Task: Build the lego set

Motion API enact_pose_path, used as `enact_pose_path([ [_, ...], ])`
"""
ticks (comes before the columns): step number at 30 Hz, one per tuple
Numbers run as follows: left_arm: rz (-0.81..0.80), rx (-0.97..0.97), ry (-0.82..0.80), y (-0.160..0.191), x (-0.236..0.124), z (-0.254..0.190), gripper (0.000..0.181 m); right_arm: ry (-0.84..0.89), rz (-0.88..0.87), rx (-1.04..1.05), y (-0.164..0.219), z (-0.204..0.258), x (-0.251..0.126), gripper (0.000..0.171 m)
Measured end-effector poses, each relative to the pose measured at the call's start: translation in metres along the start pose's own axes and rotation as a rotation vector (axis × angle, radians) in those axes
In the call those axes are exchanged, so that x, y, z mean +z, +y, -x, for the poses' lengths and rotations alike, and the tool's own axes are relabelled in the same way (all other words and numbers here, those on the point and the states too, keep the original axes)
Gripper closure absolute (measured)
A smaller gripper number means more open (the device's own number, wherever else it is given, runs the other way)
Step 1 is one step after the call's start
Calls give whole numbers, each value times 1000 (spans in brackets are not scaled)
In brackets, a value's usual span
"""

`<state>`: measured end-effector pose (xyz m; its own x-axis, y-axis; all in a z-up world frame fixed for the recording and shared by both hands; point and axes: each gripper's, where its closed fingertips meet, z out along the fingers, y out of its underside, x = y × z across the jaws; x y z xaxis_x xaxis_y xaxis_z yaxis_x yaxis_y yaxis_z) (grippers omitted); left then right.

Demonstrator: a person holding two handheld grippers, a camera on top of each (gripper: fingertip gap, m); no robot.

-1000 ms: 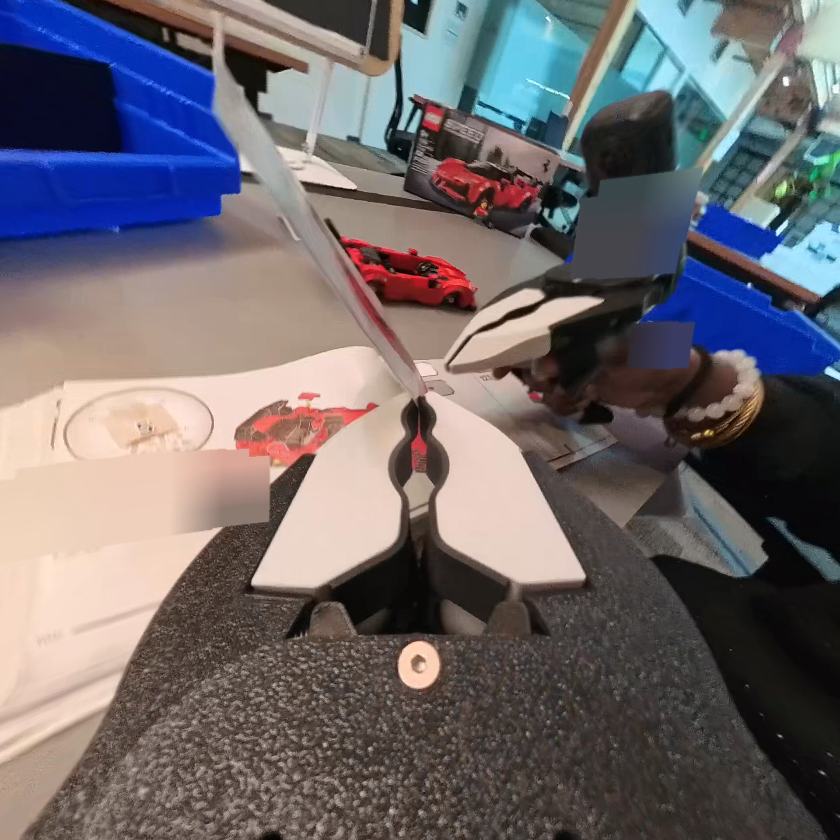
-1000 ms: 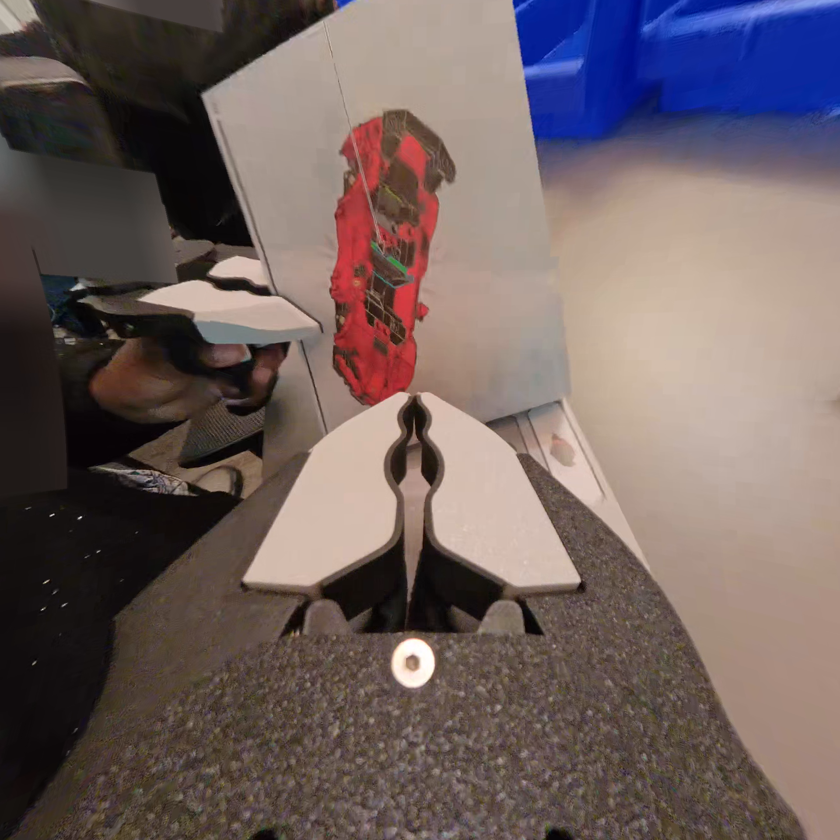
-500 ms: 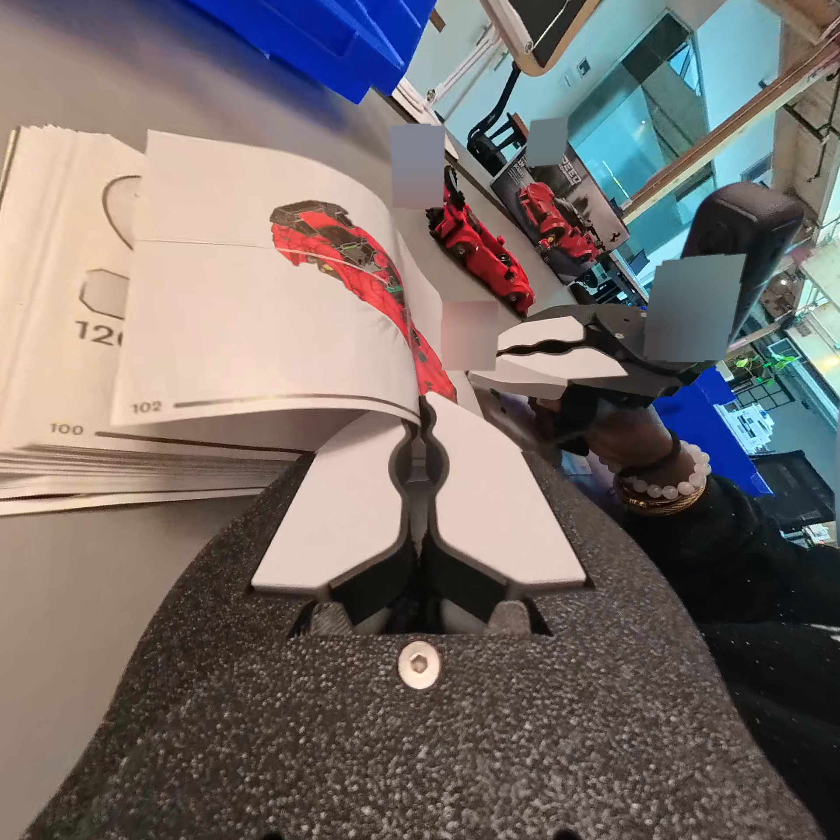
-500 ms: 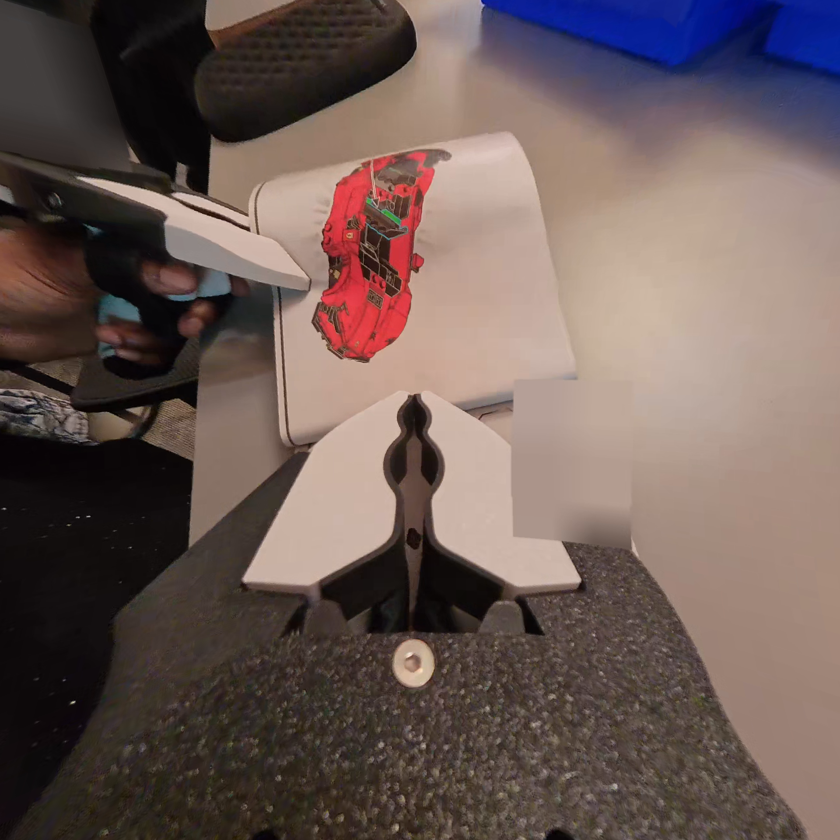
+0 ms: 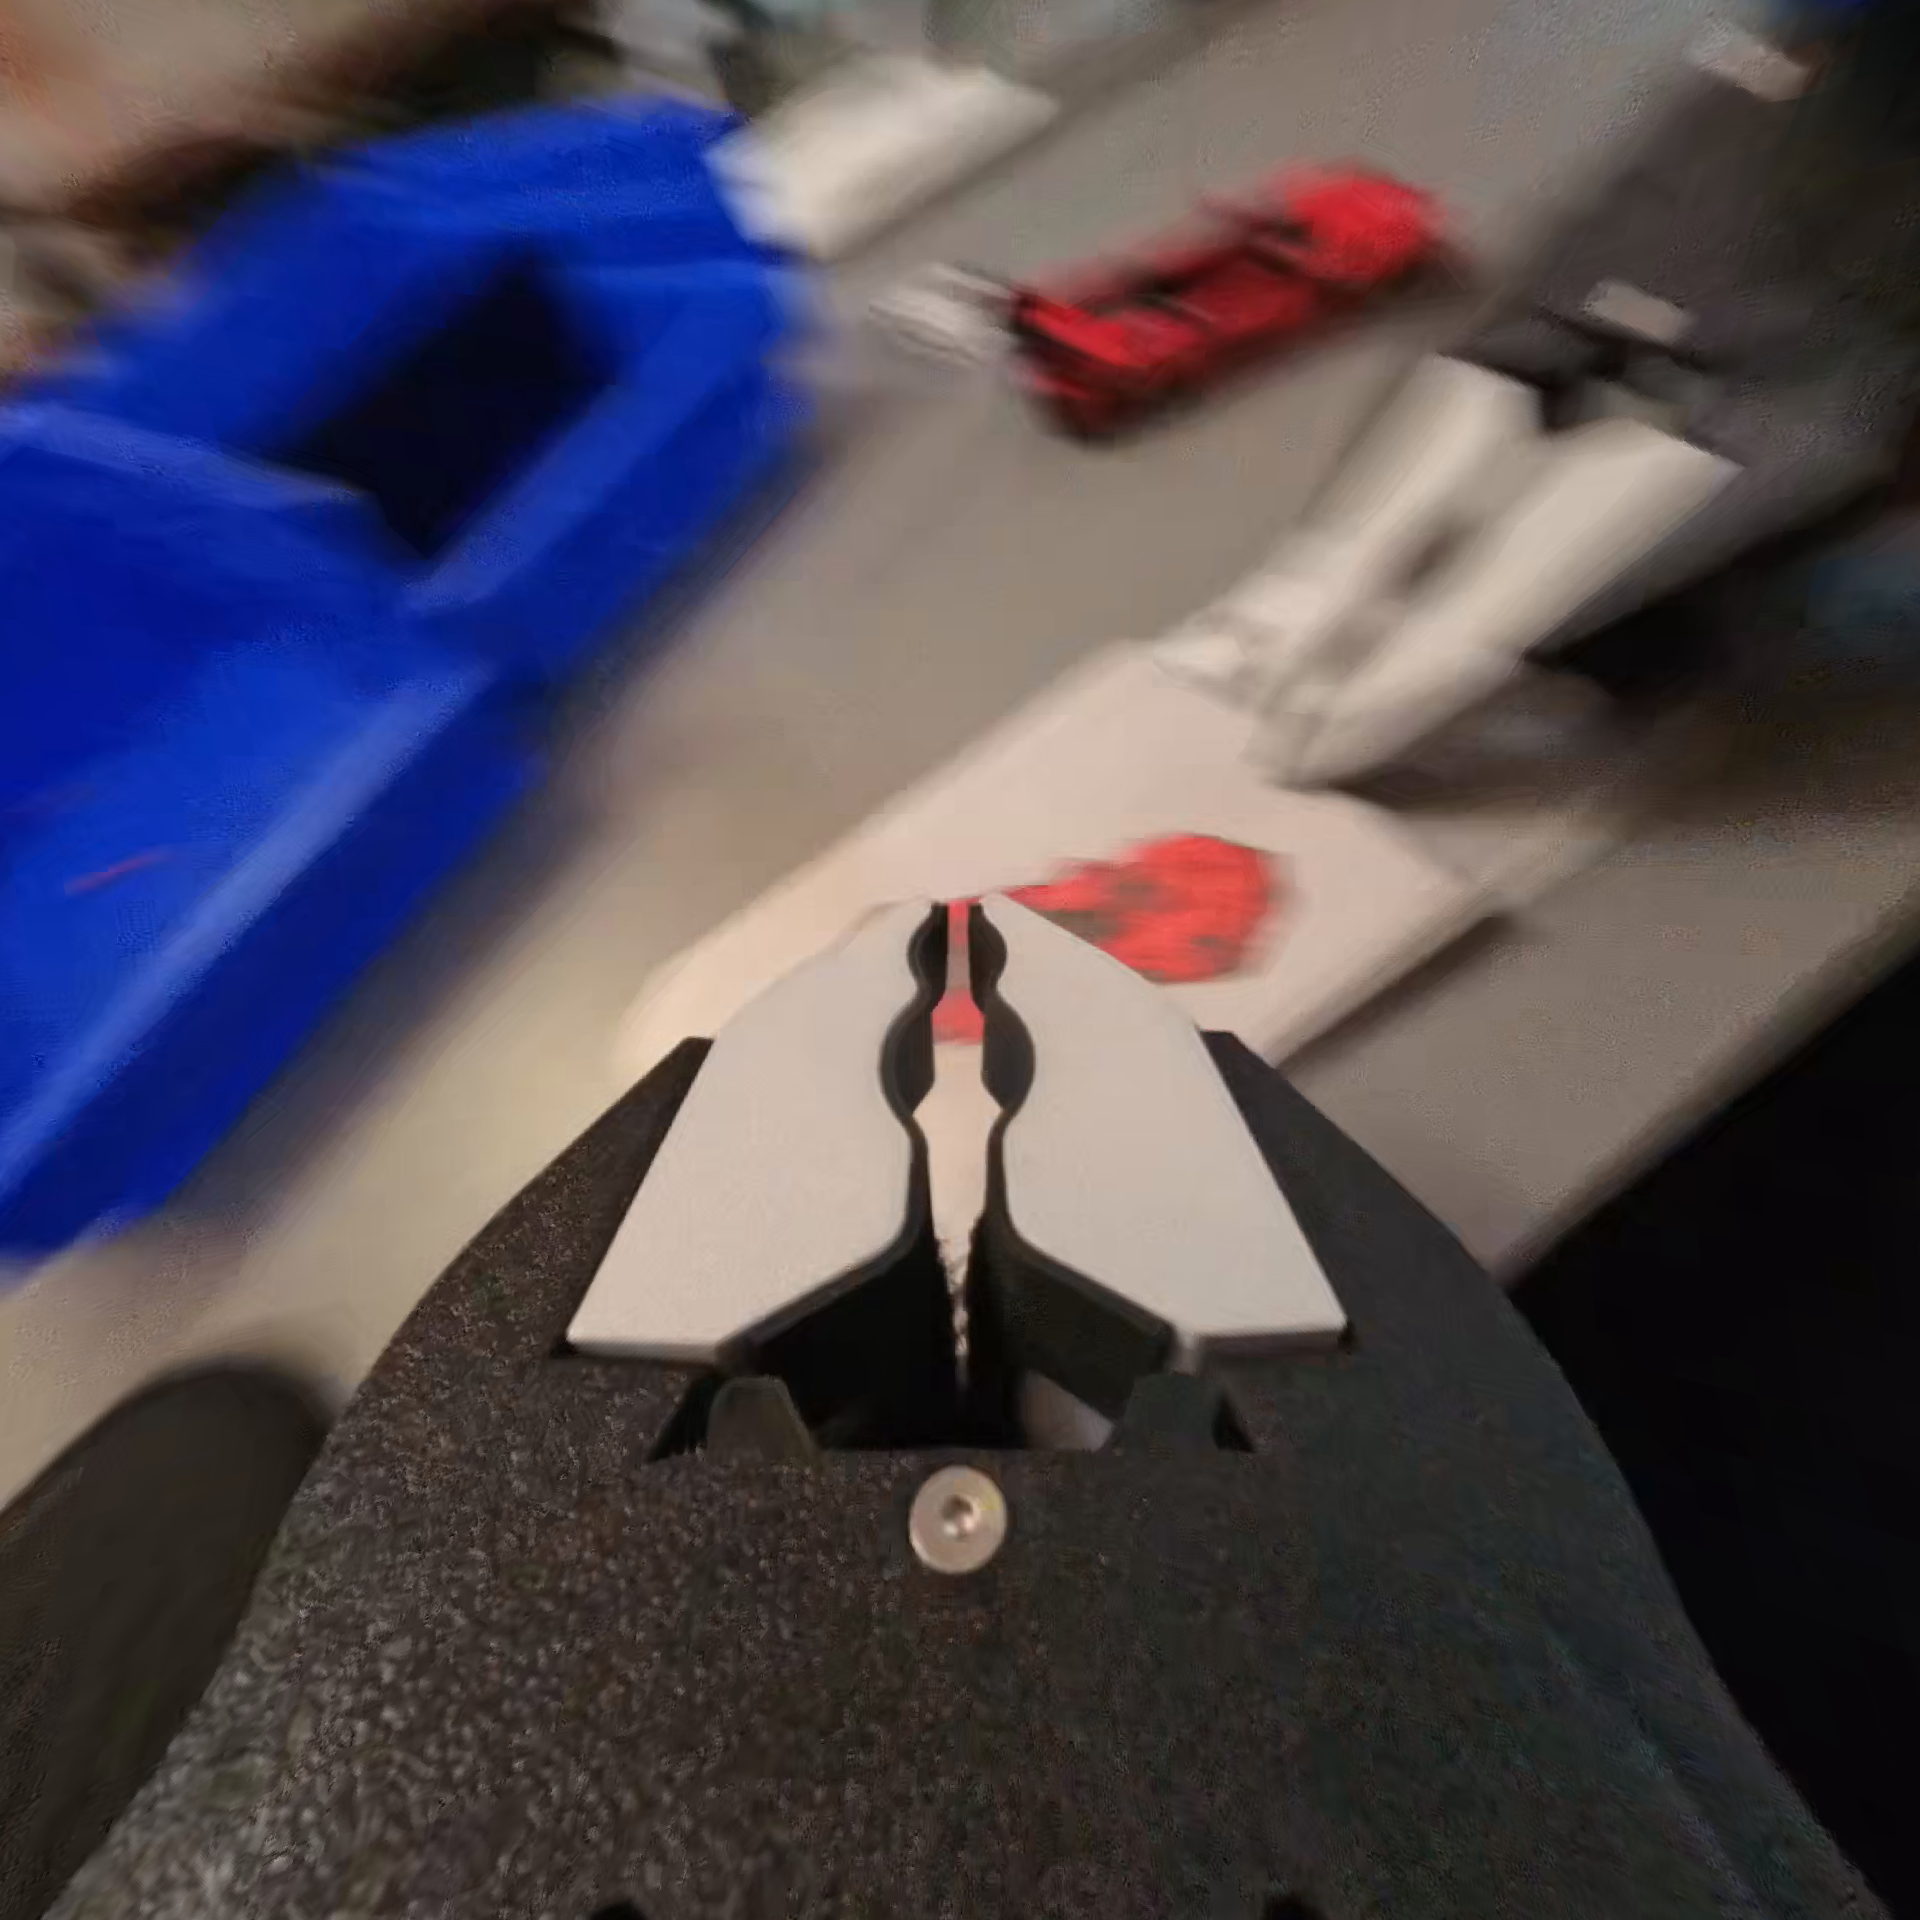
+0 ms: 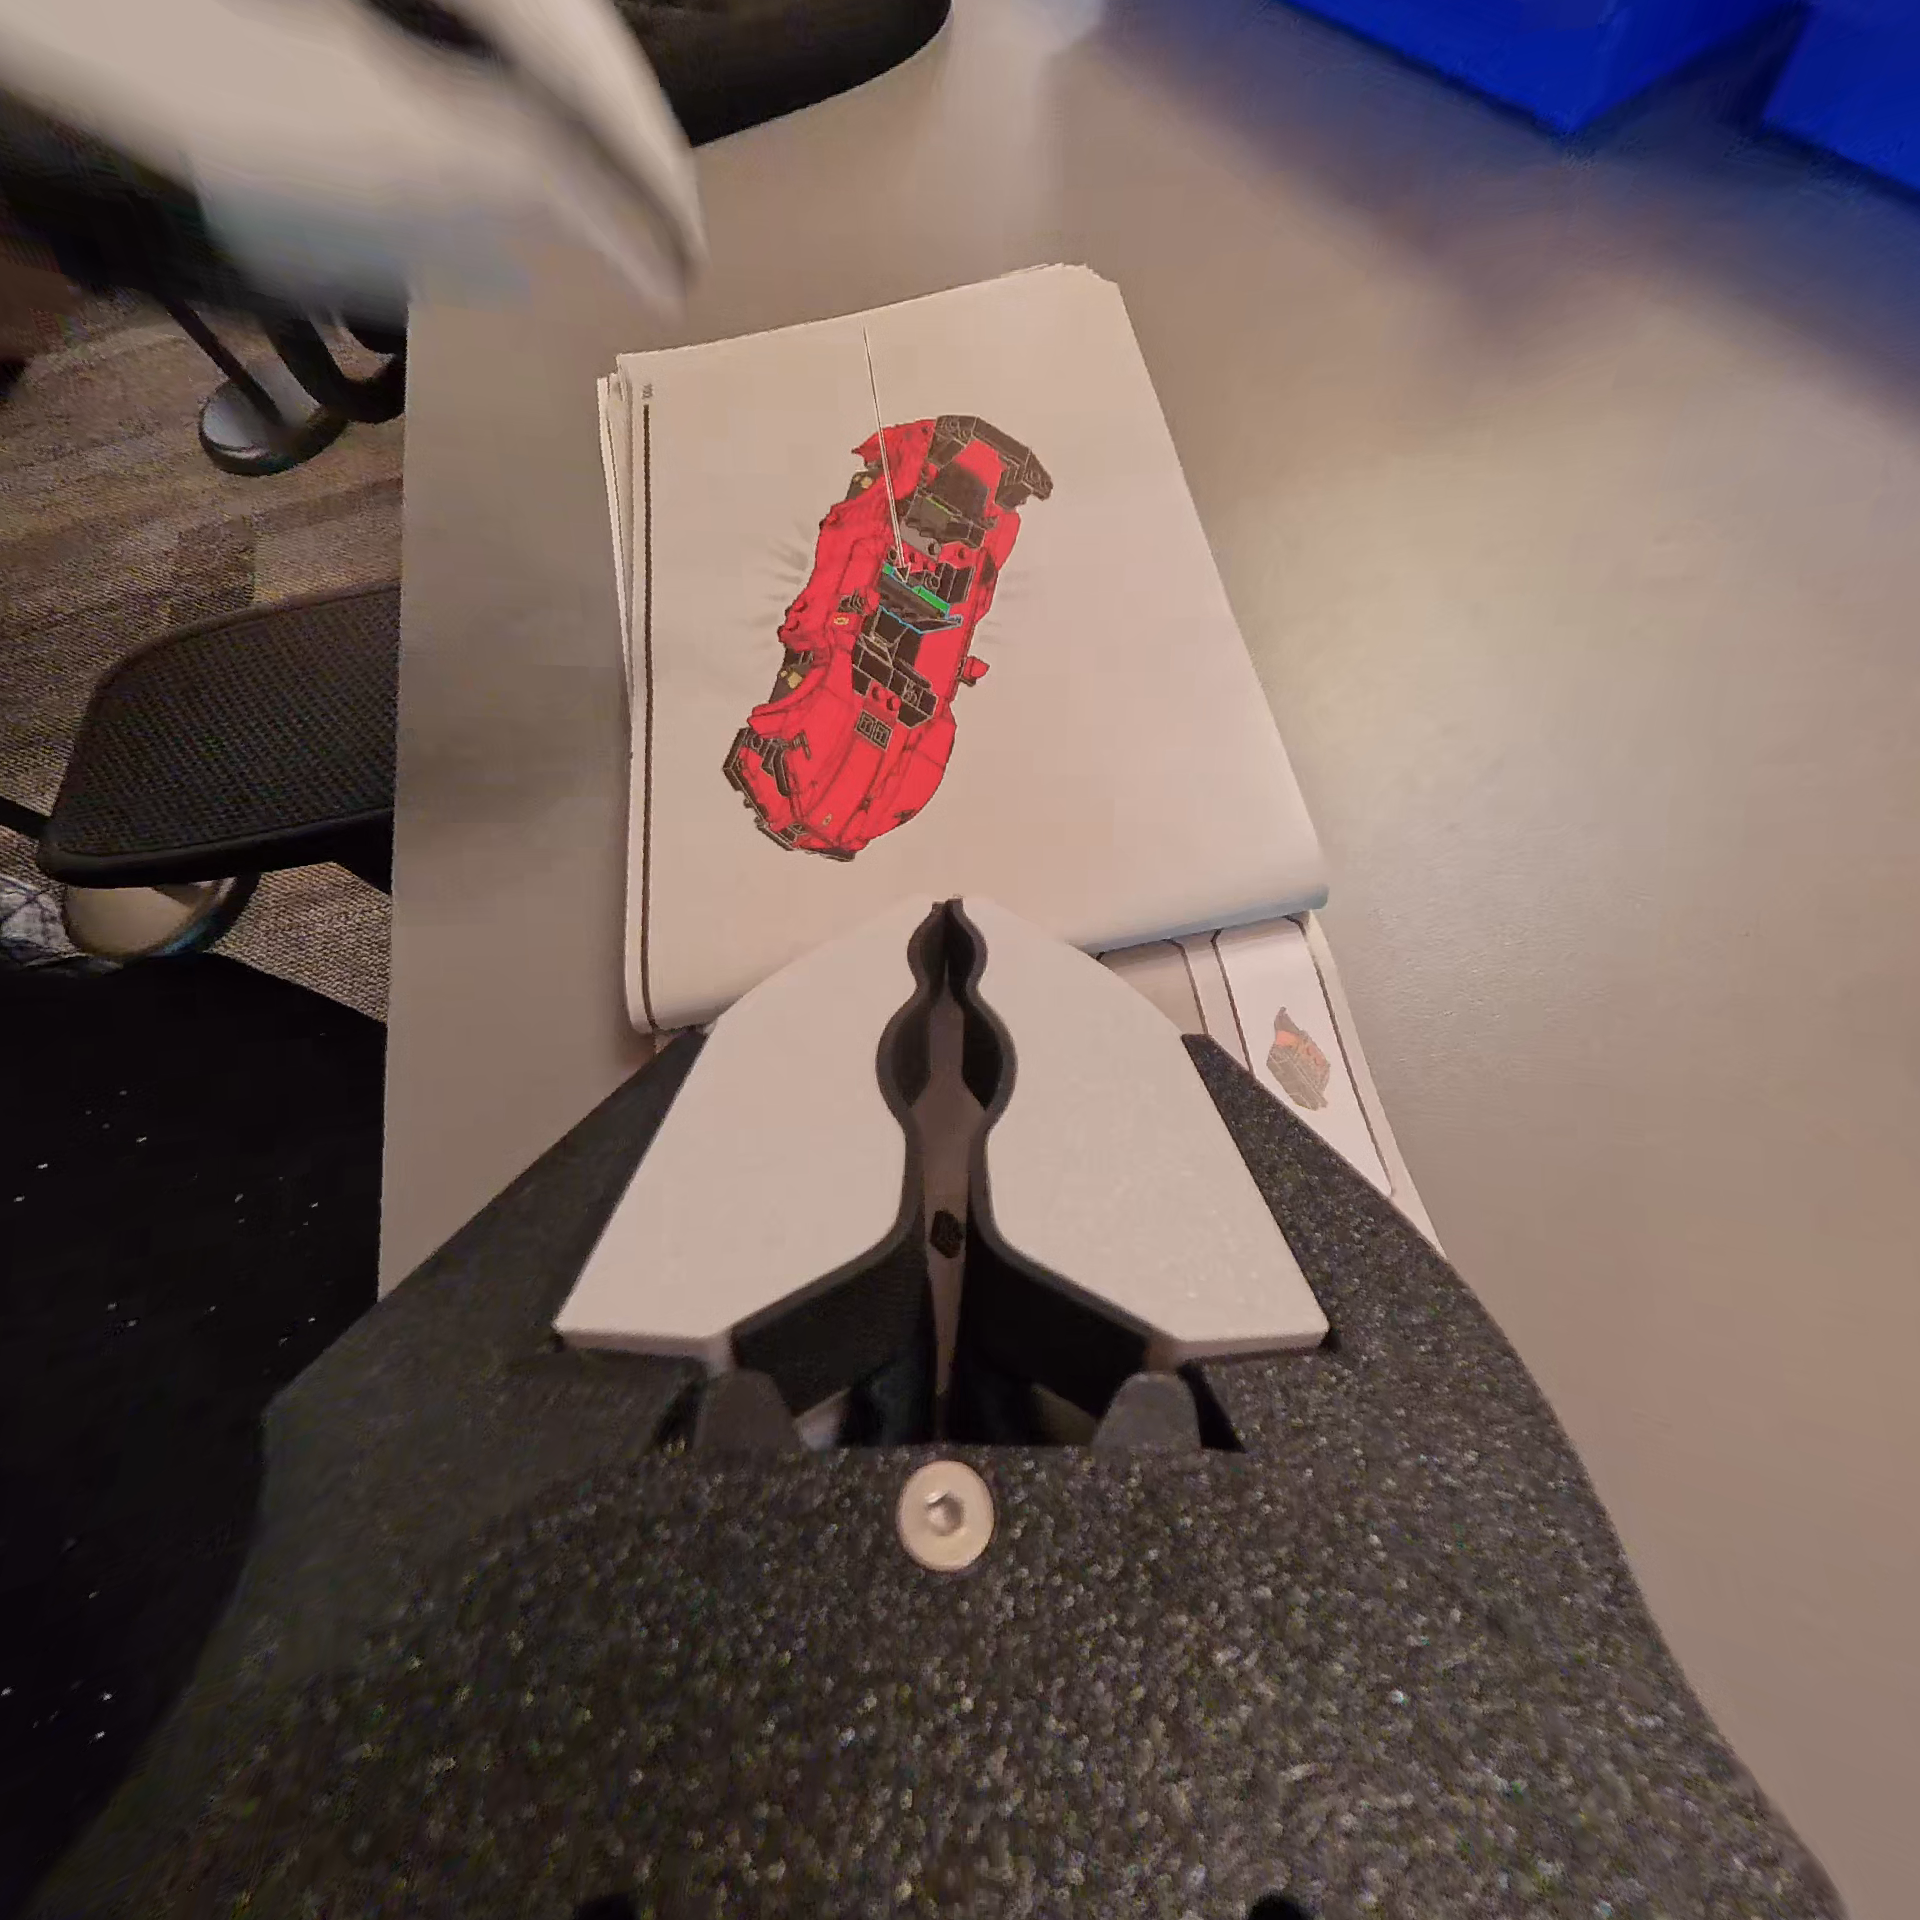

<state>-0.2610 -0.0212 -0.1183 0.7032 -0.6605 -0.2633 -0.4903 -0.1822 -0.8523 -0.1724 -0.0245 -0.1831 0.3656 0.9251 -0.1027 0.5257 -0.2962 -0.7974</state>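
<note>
Our left gripper (image 5: 957, 906) slightly parted, right gripper (image 6: 948, 906) clenched empty; car (image 5: 1231, 301) lies ahead-right of left, lengthwise across, beyond manual (image 6: 1091, 582).

My grippers have pale grey fingers (image 6: 790, 1164) on speckled black bodies. The white booklet (image 6: 1122, 665) shows a red-and-black car drawing. The bench (image 6: 1558, 623) is plain grey, the bin (image 5: 260, 582) bright blue, the toy car (image 5: 1236, 291) red.
</note>
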Motion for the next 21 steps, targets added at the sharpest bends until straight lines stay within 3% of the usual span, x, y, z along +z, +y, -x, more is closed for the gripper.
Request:
enact_pose_path([
  [1, 59, 82, 184, 4, 18, -38, 178, 0, 1, 0, 0, 0, 0, 171],
  [3, 117, 246, 310, 12, 47, -83, 179, 2, 3, -2, 0, 0, 0, 171],
  [5, 124, 380, 284, 11, 65, -94, 181, 0, 5, 5, 1, -1, 0, 171],
  [8, 185, 286, 334, 13, 67, -97, 181, -40, 8, 44, 2, 0, 0, 171],
  [13, 225, 419, 327, 14, 66, -98, 181, -273, 62, 296, 1, -1, -1, 171],
  [17, 212, 426, 322, 14, 66, -99, 181, -184, 38, 360, -4, -41, 2, 171],
  [21, 174, 431, 282, 13, 67, -100, 181, -174, 14, 344, -7, -44, 5, 171],
])
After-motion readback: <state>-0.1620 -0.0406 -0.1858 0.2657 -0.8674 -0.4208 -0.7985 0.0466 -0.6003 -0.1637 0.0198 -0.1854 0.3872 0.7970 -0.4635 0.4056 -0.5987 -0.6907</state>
